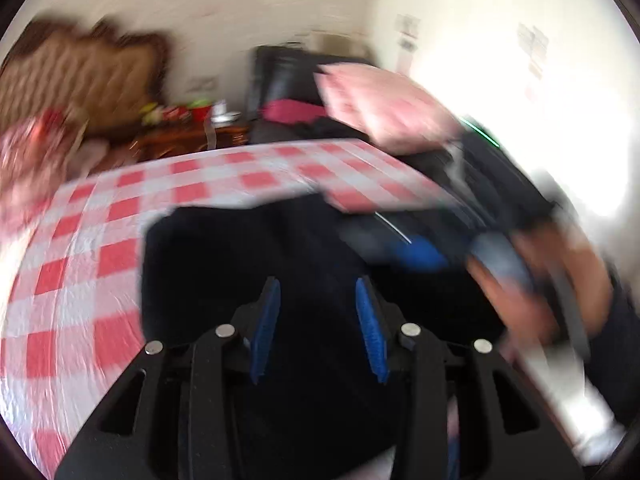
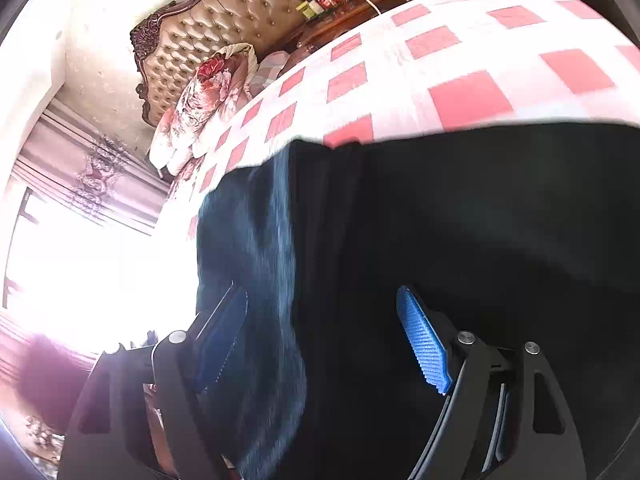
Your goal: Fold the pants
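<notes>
Dark navy pants [image 1: 240, 256] lie in a heap on the red-and-white checked bed cover [image 1: 100, 240]. My left gripper [image 1: 318, 288] is open just above the pants, its blue pads apart with dark cloth showing between them. The view is motion-blurred. The other gripper [image 1: 420, 256] and the hand holding it show blurred at the right. In the right wrist view the pants [image 2: 480, 240] fill the lower frame. My right gripper [image 2: 324, 312] is open wide, with a fold of the cloth hanging between its fingers.
A tufted brown headboard [image 2: 224, 36] and a floral pillow [image 2: 200, 96] are at the head of the bed. A wooden nightstand [image 2: 352, 4] holds small items. A pink pillow [image 1: 384, 104] and dark clothes lie on a black chair [image 1: 288, 76]. A bright window [image 2: 80, 264] is at the left.
</notes>
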The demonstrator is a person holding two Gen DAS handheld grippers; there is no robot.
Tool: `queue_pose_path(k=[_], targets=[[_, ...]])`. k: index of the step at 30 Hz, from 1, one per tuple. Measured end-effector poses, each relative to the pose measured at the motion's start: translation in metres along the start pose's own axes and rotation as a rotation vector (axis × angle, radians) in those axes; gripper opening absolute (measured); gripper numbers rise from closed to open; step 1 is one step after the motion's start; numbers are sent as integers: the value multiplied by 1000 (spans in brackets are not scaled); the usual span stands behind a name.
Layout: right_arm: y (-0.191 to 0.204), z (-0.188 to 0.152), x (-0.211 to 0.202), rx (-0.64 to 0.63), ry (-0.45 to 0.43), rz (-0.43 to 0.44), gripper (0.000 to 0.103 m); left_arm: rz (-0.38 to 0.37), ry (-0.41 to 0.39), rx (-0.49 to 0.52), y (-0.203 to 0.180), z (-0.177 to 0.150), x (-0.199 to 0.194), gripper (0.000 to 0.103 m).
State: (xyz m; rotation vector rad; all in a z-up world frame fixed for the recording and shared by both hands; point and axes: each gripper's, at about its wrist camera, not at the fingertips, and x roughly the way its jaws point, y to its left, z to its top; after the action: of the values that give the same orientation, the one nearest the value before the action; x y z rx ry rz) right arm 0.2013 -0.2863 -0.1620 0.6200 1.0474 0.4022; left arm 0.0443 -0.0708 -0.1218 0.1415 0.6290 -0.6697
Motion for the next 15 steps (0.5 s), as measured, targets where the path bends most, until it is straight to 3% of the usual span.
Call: queue_pose_path(k=[4,7,8,10,13,14,15], targets=[[10,19,18,-46,52,-11,76,2,24,213,-73,-34,-16,49],[15,26,26,-64,66,-14,76,101,45,366,-111,-47,0,49],[16,27,26,-66,68,-15,73,173,56,413,-118,-50,11,49],[18,31,28,-61,81,-16,65,224,70,457,-123,-52,22,49],[11,41,30,-39,97,6,64,245,117,510,-130,-58,34,48],[11,46,31,-36,100,11,64,259,115,510,-131,-58,35,44],[12,51,33,-38,105,13,64,267,120,494,-131,-57,37,32]])
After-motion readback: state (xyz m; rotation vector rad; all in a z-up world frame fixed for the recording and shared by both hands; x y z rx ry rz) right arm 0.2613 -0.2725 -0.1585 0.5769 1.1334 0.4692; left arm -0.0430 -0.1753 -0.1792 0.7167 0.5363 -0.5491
